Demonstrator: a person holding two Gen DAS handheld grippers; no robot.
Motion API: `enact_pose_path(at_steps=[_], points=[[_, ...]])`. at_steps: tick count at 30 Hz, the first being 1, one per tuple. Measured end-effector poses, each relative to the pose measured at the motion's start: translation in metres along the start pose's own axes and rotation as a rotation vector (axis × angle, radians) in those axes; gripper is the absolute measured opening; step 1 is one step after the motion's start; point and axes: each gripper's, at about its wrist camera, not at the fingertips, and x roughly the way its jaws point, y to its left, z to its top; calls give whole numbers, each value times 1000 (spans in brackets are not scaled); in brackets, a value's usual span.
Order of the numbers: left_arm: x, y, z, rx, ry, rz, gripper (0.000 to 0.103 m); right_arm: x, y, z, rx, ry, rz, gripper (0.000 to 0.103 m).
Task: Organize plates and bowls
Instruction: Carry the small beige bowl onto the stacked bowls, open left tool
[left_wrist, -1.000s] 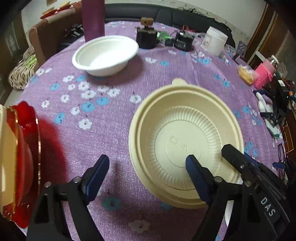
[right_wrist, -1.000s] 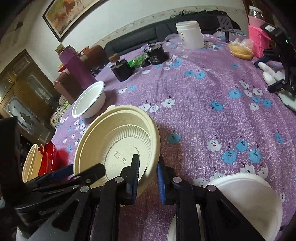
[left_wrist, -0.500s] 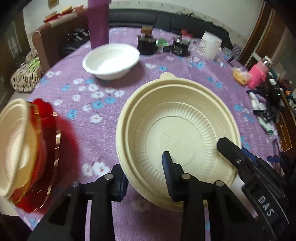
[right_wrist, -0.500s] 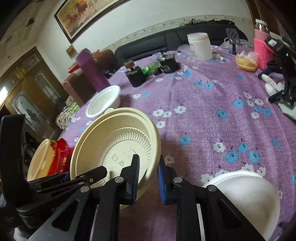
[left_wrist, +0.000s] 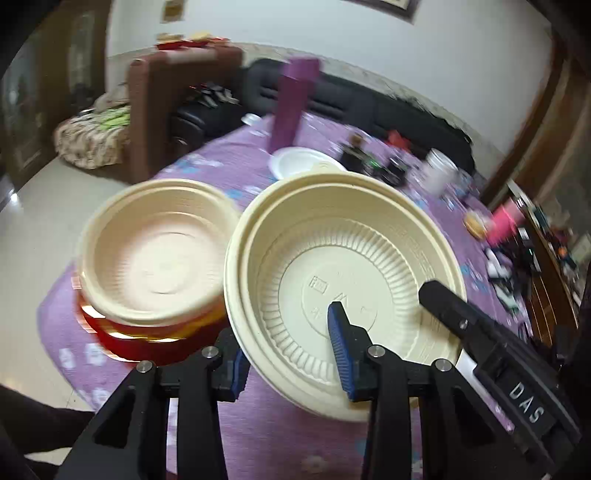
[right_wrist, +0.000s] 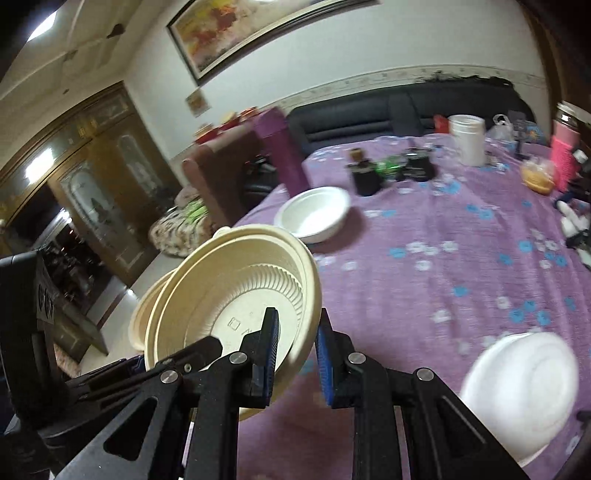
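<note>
A ribbed cream bowl hangs tilted above the purple flowered tablecloth, held from two sides. My left gripper grips its near rim, one pad outside the wall and one inside, and its jaws are opening slightly. My right gripper is shut on the right rim; its black finger shows in the left wrist view. Just left of the held bowl, a second cream bowl sits on a red plate at the table's edge.
A white bowl stands farther back beside a purple bottle. Another white bowl lies near right. Dark jars, a white jar and a pink item crowd the far side.
The left gripper's jaws closed on the cream bowl's rim. Both grippers then lifted the bowl off the table and carried it left, up to the stack on the red plate.
</note>
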Motion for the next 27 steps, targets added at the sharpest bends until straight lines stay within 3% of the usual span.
enact_pose_path(at_steps=[5, 13, 22, 27], points=[[-16, 39, 9, -48, -55, 55, 37, 25, 45, 4, -57, 37, 20, 23], [-14, 73, 38, -35, -107, 175, 42, 68, 92, 15, -120, 65, 17, 23], [1, 92, 45, -26, -120, 232, 42, 109, 102, 20, -127, 127, -19, 23], [3, 103, 46, -47, -129, 254, 55, 122, 107, 16, -148, 138, -45, 23]])
